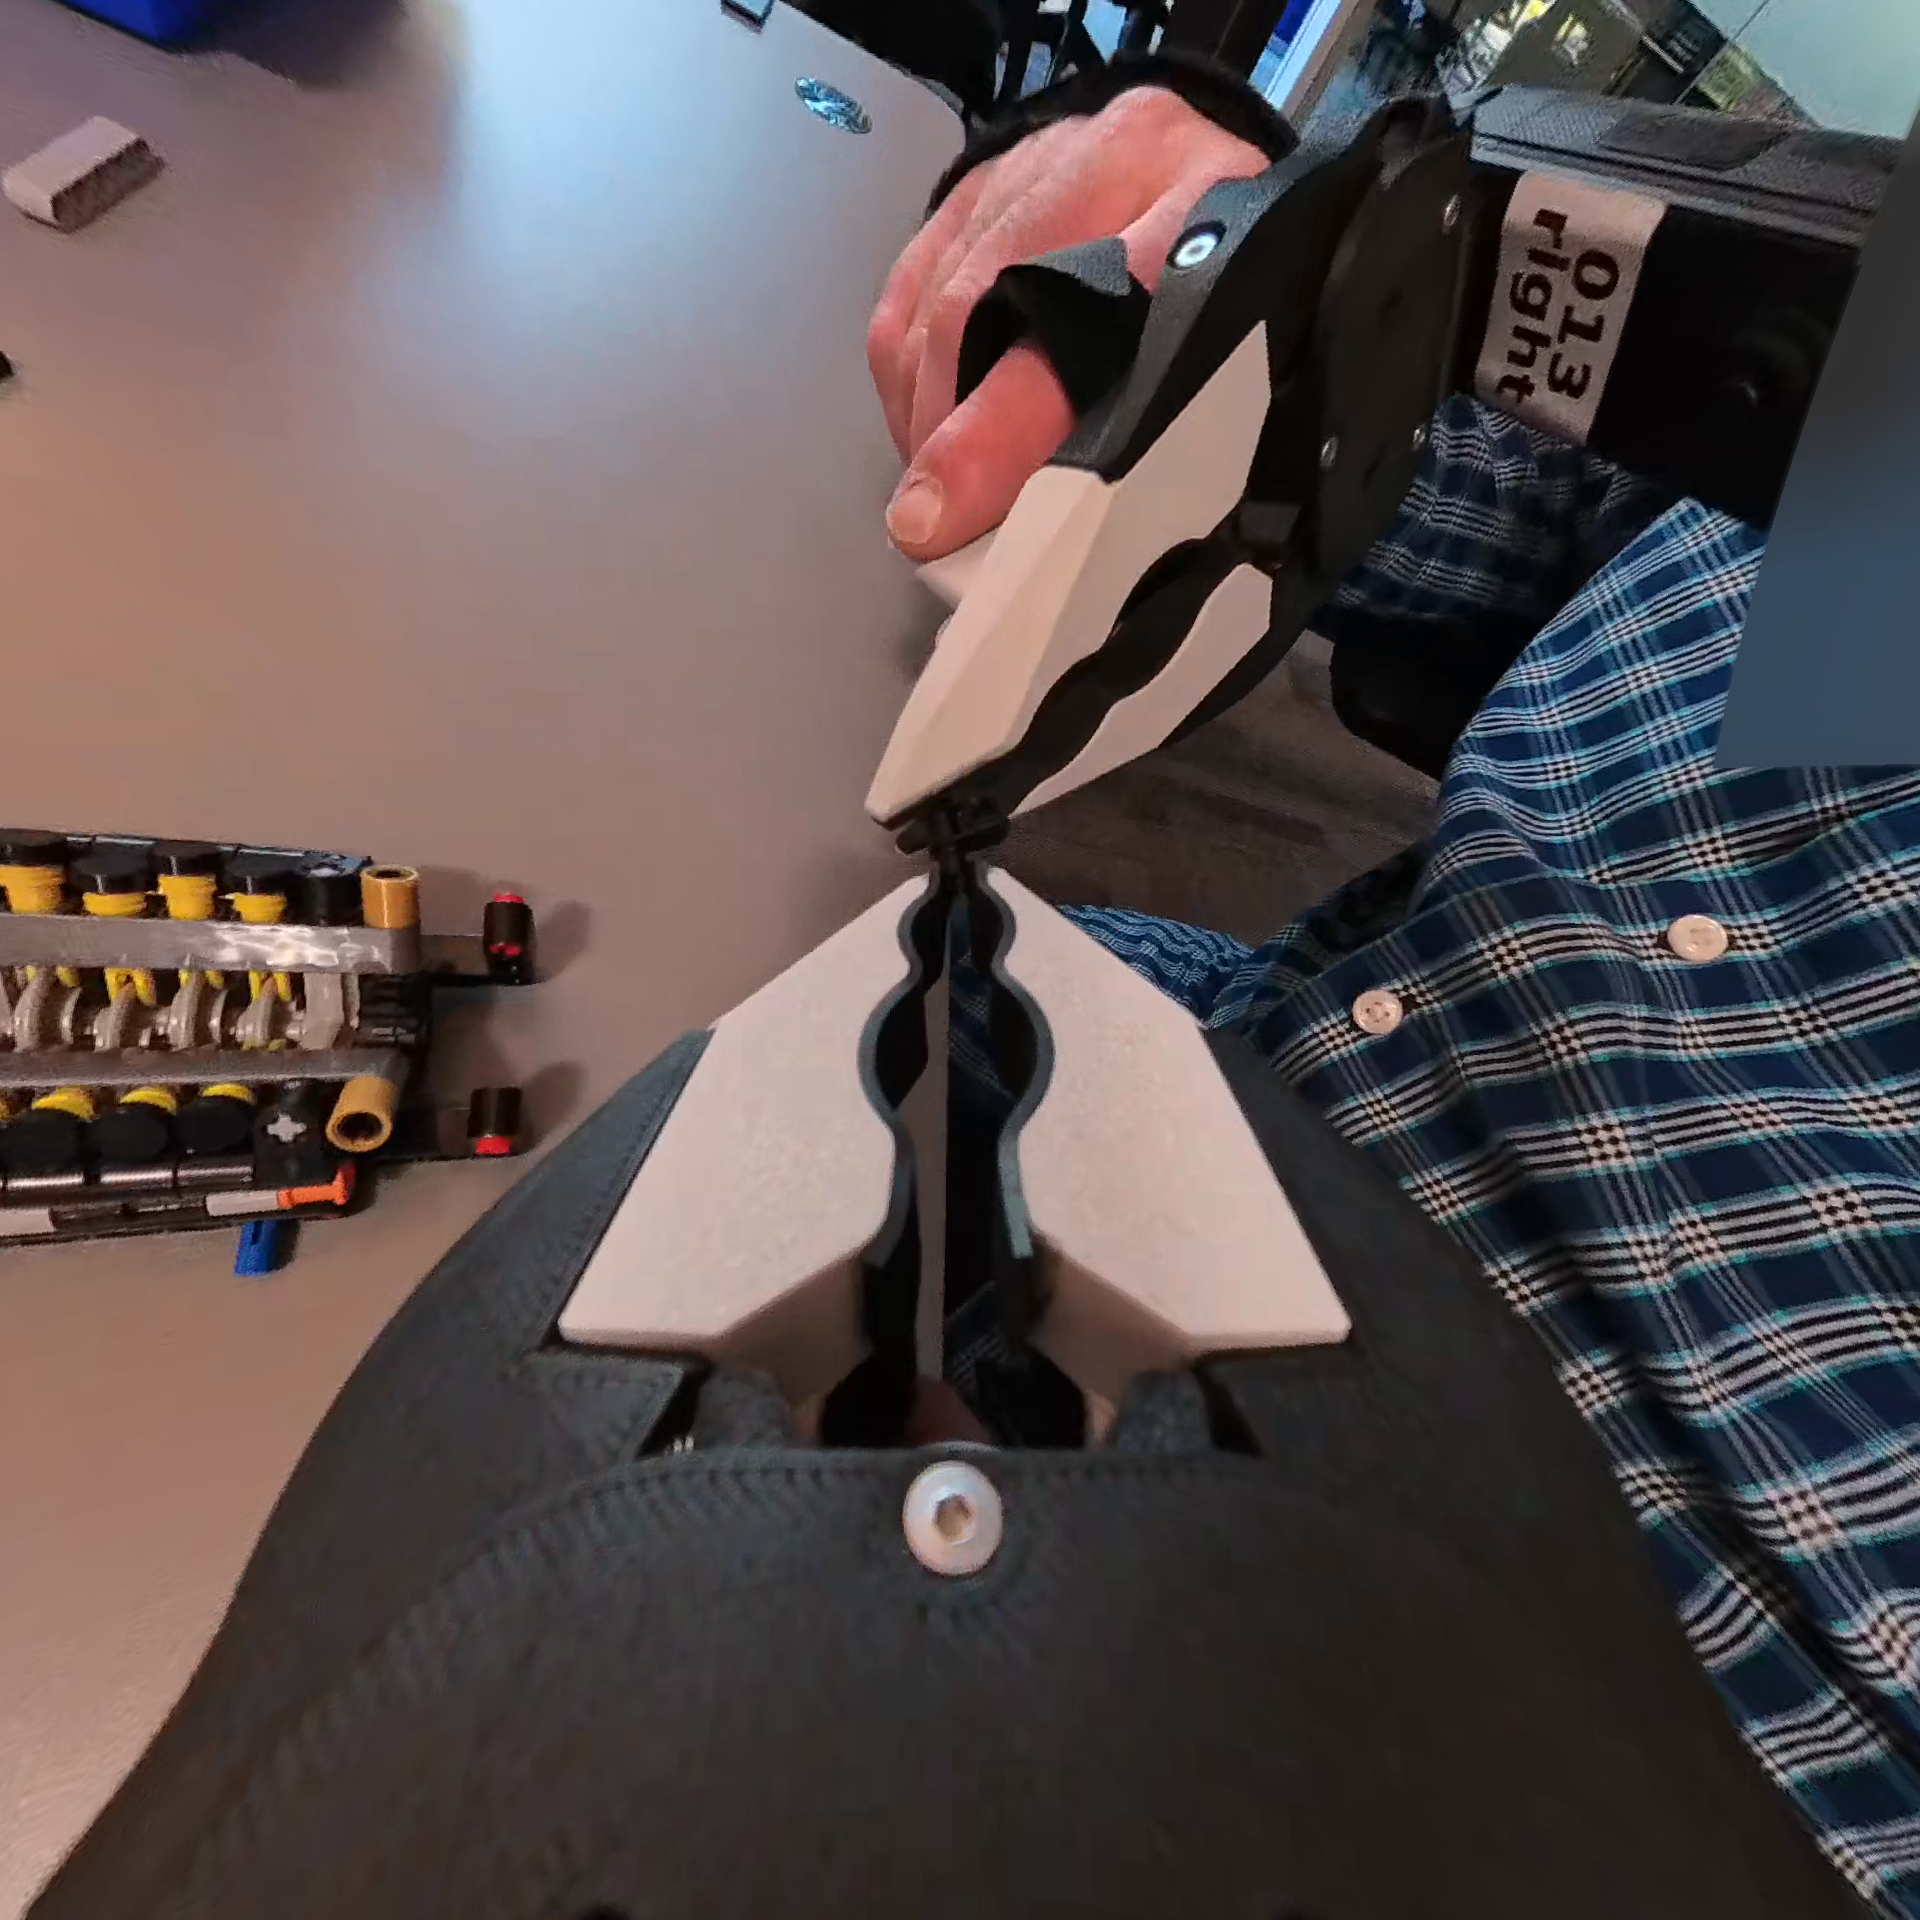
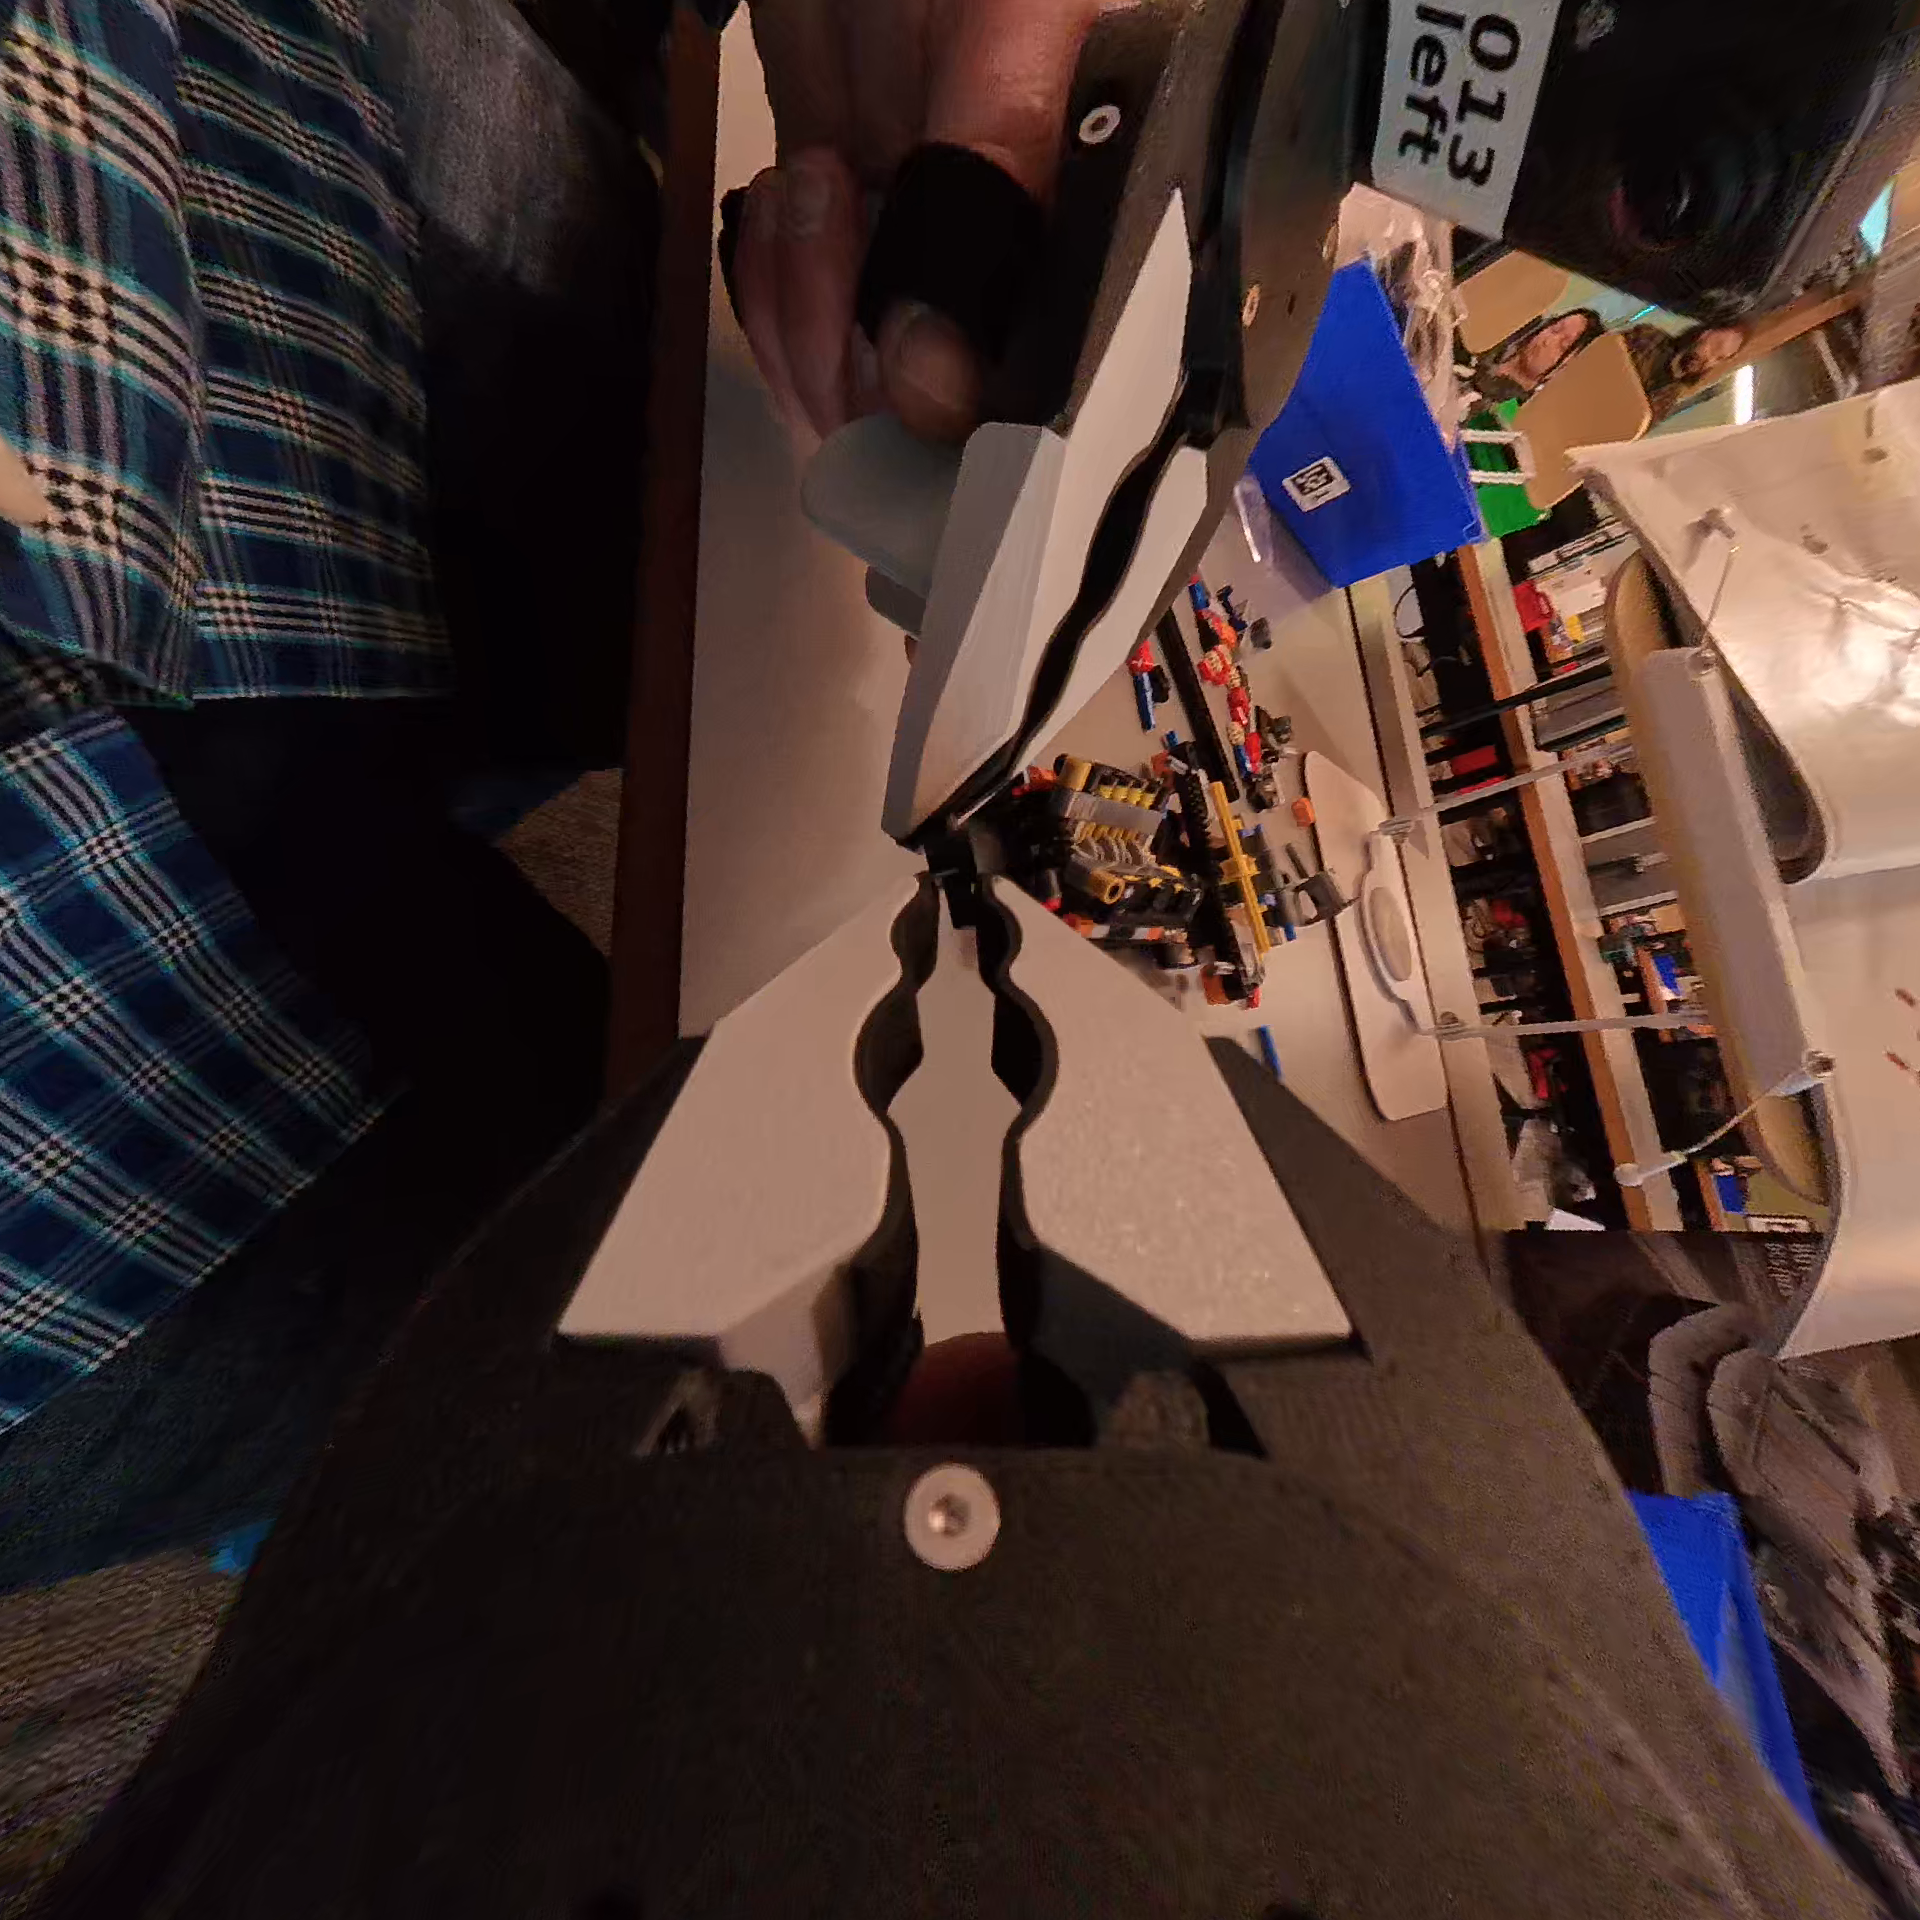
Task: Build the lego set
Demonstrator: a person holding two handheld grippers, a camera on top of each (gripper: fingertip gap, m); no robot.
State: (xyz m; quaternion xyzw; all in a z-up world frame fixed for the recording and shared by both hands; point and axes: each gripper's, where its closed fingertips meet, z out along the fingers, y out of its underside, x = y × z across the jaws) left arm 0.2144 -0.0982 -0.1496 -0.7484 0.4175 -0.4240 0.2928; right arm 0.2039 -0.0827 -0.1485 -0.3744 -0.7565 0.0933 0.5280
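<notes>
Grippers meet tip to tip at frame centre in both wrist views. Left gripper [image 1: 951, 883] rises from the bottom of its own view with its jaws nearly together, clenched on a small black lego piece [image 1: 951, 831]. Right gripper [image 1: 940, 810] descends from the upper right of that view, jaws likewise pinched on the upper end of the same piece. Piece is slender; its long axis runs roughly vertical in the frame, in line with the left gripper's fingers, one end in each grip. Exact shape cannot be made out. In the right wrist view the piece [image 2: 951, 862] again sits at centre, held off the table, between the right gripper [image 2: 954, 894] below and the left gripper [image 2: 935, 826] above. A plaid shirt [image 1: 1662, 1143] fills the right of the left wrist view. Farther off, at middle left, a partly built lego assembly [image 1: 208, 1029] of black, grey and yellow parts lies on the grey table [image 1: 520, 468], its long axis running left to right.
</notes>
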